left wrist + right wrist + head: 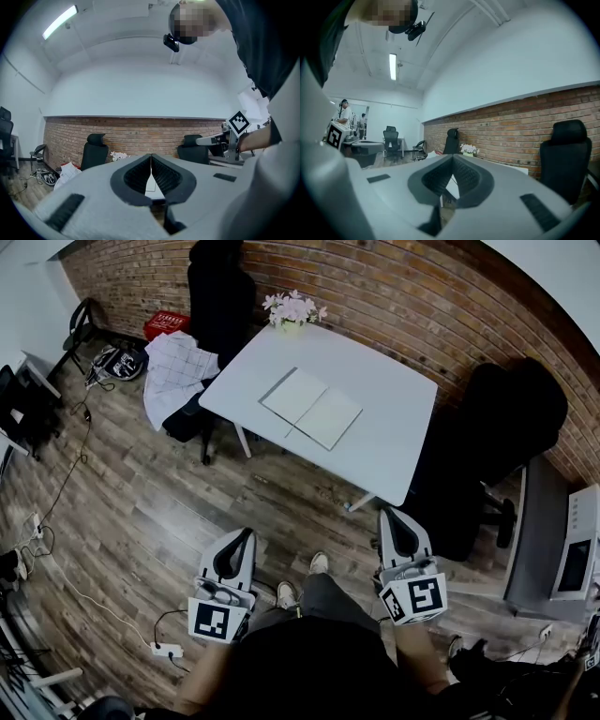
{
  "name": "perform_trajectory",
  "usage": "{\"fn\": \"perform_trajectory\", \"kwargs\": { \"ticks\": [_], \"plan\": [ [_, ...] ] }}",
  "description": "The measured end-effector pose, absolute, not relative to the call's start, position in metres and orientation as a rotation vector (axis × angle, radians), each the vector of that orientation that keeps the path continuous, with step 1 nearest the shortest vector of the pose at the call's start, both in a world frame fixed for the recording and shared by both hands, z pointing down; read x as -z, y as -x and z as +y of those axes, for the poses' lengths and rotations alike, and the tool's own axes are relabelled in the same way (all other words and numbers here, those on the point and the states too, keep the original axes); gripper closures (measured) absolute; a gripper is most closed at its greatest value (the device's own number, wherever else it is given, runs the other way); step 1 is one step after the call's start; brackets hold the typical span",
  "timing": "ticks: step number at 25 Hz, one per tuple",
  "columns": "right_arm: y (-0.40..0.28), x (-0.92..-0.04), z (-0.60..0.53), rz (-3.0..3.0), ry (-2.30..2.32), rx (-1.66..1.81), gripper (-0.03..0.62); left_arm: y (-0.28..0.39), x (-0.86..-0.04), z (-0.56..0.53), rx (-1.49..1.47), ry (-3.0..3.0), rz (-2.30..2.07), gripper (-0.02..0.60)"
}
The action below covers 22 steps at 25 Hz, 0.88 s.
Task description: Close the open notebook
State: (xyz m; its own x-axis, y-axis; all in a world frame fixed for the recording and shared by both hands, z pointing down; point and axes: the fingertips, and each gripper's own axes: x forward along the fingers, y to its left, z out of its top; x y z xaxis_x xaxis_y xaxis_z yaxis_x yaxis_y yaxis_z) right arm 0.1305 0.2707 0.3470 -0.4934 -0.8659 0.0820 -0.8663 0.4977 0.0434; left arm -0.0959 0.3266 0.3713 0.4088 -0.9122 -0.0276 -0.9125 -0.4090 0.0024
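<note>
Left gripper (245, 536): held level above the wood floor (141, 512), well short of the table (380, 432). In the left gripper view its jaws meet along a single line, closed, with nothing between them.
Right gripper (391, 517): held level beside the left one, near the table's near corner but apart from it. In the right gripper view its jaws are closed tip to tip and empty.
Notebook (311, 407): lies open and flat near the middle of the table, both pages facing up, spine running diagonally. Neither gripper touches it.
Table: white, rectangular, set at an angle to the brick wall (394, 287).
Flowers (293, 308): pale bunch at the table's far edge, well apart from the notebook.
Chairs: one black chair (220, 287) at the far end of the table, a second black chair (502, 427) on its right side.
White cloth (178, 367): draped on a seat at the table's left.
Shoes (319, 563): visible on the floor between the two grippers.
</note>
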Motion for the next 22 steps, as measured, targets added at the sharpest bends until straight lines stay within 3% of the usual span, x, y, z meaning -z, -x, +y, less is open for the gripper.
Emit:
{"fn": "perform_trajectory", "kwargs": {
  "ticks": [8, 22],
  "plan": [
    [-0.118, -0.372, 0.203, -2.656, -1.493, -0.080, 0.582, 0.110, -0.391, 0.277, 0.026, 2.629, 1.755, 0.555],
    [-0.112, -0.386, 0.007, -2.758, -1.377, -0.233, 0.582, 0.085, -0.370, 0.084, 0.101, 2.588, 1.754, 0.555]
  ]
}}
